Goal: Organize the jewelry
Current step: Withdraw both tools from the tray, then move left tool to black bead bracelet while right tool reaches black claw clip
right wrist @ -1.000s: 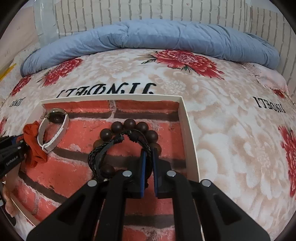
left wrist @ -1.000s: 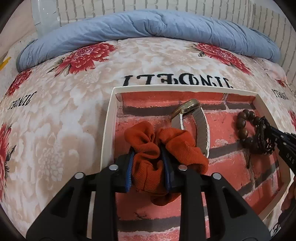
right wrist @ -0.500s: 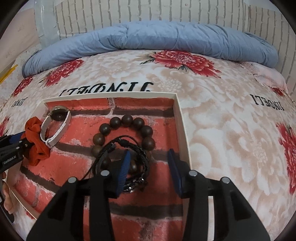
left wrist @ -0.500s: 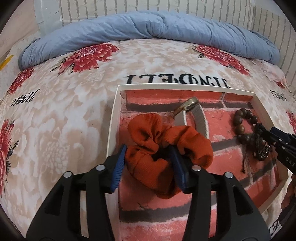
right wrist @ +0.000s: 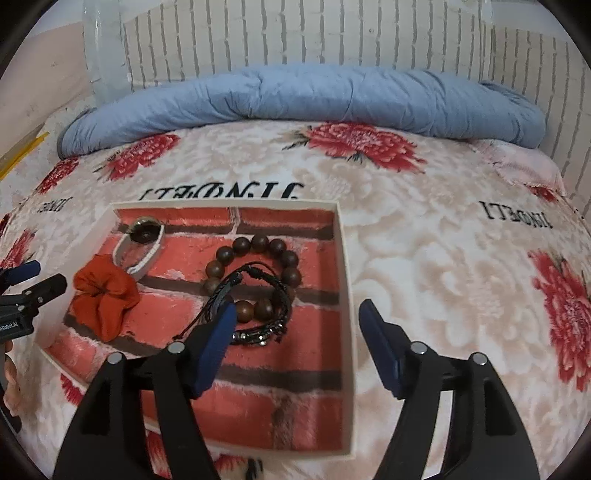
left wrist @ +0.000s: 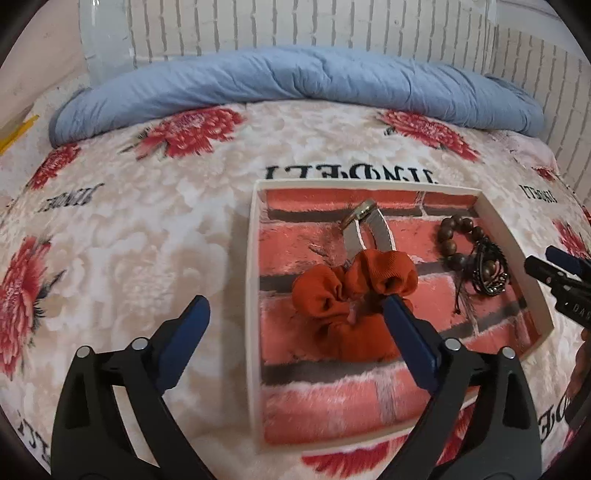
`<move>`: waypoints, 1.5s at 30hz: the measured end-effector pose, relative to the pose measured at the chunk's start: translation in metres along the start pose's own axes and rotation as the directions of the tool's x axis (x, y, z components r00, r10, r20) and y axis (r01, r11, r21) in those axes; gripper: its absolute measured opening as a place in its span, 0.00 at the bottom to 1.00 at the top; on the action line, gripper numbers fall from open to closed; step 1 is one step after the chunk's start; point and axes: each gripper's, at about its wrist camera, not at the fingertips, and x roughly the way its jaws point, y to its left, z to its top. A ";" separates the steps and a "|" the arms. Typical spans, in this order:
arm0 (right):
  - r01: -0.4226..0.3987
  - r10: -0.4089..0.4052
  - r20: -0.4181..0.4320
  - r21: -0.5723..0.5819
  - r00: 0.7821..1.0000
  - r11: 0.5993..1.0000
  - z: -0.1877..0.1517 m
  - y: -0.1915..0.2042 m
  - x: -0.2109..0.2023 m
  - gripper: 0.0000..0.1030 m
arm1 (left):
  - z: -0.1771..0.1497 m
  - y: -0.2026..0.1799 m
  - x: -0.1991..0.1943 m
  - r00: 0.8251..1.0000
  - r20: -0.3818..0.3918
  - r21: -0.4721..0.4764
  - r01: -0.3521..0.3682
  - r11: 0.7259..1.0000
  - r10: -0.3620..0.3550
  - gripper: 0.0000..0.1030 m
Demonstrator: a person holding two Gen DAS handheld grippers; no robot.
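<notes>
A white-walled tray (left wrist: 252, 280) (right wrist: 345, 280) with a red brick-pattern floor lies on the bed. In it rest an orange scrunchie (left wrist: 347, 299) (right wrist: 105, 295), a watch with a pale strap (left wrist: 364, 225) (right wrist: 142, 240), a brown bead bracelet (left wrist: 452, 240) (right wrist: 255, 245) and a black braided bracelet (left wrist: 487, 271) (right wrist: 258, 299) lying across the beads. My left gripper (left wrist: 295, 325) hangs above the tray's left wall, its jaws opening with nothing pressed between them. My right gripper (right wrist: 297, 332) is above the tray's right wall, jaws opening, free of the bracelets.
The tray sits on a floral blanket (left wrist: 129, 240) (right wrist: 461, 258) with black lettering. A rolled blue quilt (left wrist: 295, 85) (right wrist: 314, 96) lies along the far edge, before a white brick-pattern wall (right wrist: 332, 33). Part of a hand (right wrist: 9, 376) shows at the left edge of the right wrist view.
Both grippers let go and spread wide: the left released the scrunchie, the right released the black bracelet. Both pulled back and rose; the items now lie loose in the tray.
</notes>
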 end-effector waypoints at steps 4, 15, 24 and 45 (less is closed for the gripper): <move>-0.002 0.002 0.023 0.018 1.000 1.000 0.000 -0.011 -0.029 0.70 | -0.003 0.010 -0.028 0.999 0.034 -0.030 0.019 0.999 -0.018 0.95; 0.010 -0.013 0.066 0.045 0.998 0.999 -0.035 -0.026 -0.108 0.71 | -0.052 0.031 -0.094 0.999 0.051 -0.055 -0.007 0.998 0.010 0.95; 0.008 -0.011 0.086 0.032 0.996 0.999 -0.083 -0.014 -0.155 0.71 | -0.112 0.027 -0.150 0.996 0.090 -0.022 -0.019 1.000 0.020 0.95; 0.012 -0.017 0.125 0.041 0.992 0.999 -0.200 0.004 -0.230 0.71 | -0.220 0.055 -0.220 0.994 0.100 -0.056 -0.042 0.998 0.047 0.95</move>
